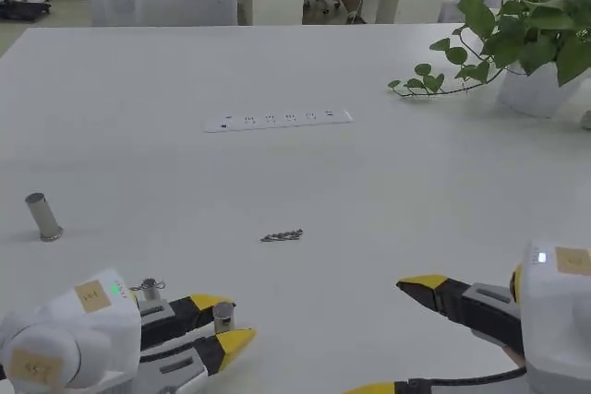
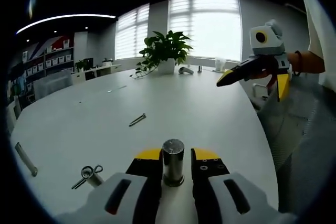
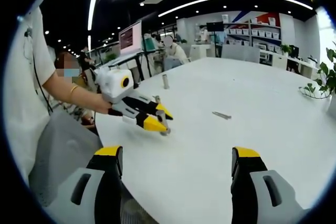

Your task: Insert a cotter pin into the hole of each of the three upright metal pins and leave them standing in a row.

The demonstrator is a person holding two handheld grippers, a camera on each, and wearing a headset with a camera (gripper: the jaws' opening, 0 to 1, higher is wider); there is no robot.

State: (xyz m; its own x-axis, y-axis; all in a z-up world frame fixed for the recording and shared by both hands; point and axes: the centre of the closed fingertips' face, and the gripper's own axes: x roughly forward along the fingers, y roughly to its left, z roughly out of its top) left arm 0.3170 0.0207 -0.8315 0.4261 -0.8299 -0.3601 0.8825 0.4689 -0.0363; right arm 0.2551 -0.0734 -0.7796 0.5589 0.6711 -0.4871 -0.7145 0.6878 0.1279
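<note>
Left tool (image 1: 240, 321), low over the worktop (image 1: 388, 173), clamps an upright metal pin (image 1: 223, 317) as the right tool (image 1: 382, 337) hangs wide open, a loose cotter pin (image 1: 282, 235) lying beyond.

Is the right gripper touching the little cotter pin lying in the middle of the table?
Apart. The head view shows a wide stretch of bare table between the right gripper and the cotter pin.

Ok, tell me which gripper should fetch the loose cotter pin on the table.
Right. The right gripper is open and empty, while the left gripper is shut on an upright metal pin; the cotter pin lies free on the table ahead.
</note>
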